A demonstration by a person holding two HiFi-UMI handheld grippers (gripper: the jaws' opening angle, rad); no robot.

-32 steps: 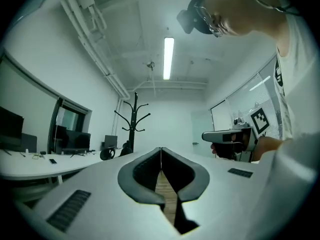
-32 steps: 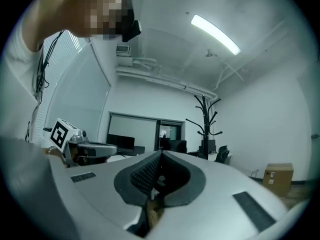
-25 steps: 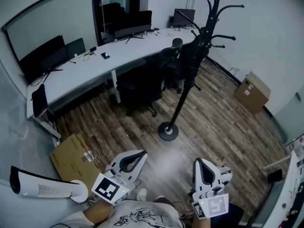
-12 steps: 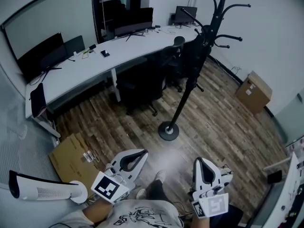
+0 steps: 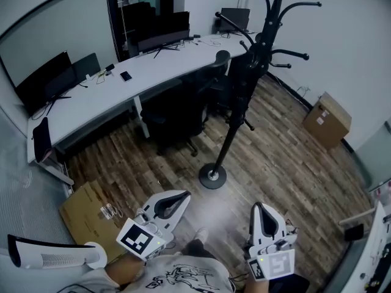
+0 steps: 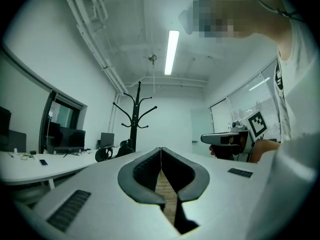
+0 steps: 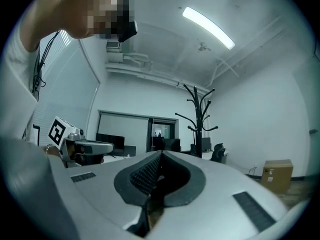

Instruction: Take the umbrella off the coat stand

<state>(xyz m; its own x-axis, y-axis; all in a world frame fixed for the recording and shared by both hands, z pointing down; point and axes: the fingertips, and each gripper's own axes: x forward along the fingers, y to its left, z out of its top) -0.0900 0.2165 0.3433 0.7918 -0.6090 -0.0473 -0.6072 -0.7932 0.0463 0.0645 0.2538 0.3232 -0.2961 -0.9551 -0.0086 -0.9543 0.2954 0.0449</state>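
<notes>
The black coat stand [image 5: 235, 118] rises from a round base on the wood floor, ahead of me beside the desk. A dark folded umbrella [image 5: 244, 81] hangs along its pole below the hooks; its outline merges with the chairs behind. My left gripper [image 5: 182, 196] and right gripper [image 5: 255, 207] are held level near my body, well short of the stand, both shut with nothing in them. The coat stand [image 6: 133, 121] shows far off in the left gripper view over the left gripper [image 6: 161, 151]. In the right gripper view the coat stand [image 7: 199, 119] stands beyond the right gripper [image 7: 159, 157].
A long curved white desk [image 5: 91, 99] with monitors runs along the left and back. Black office chairs [image 5: 174, 118] stand beside the stand. A cardboard box [image 5: 327, 119] sits by the right wall, flat cardboard [image 5: 88, 209] and a white tower fan [image 5: 52, 255] at lower left.
The whole view has advanced toward the coat stand, whose base now lies nearer and a little left. Both grippers travelled along, still shut. A foot shows below between them.
</notes>
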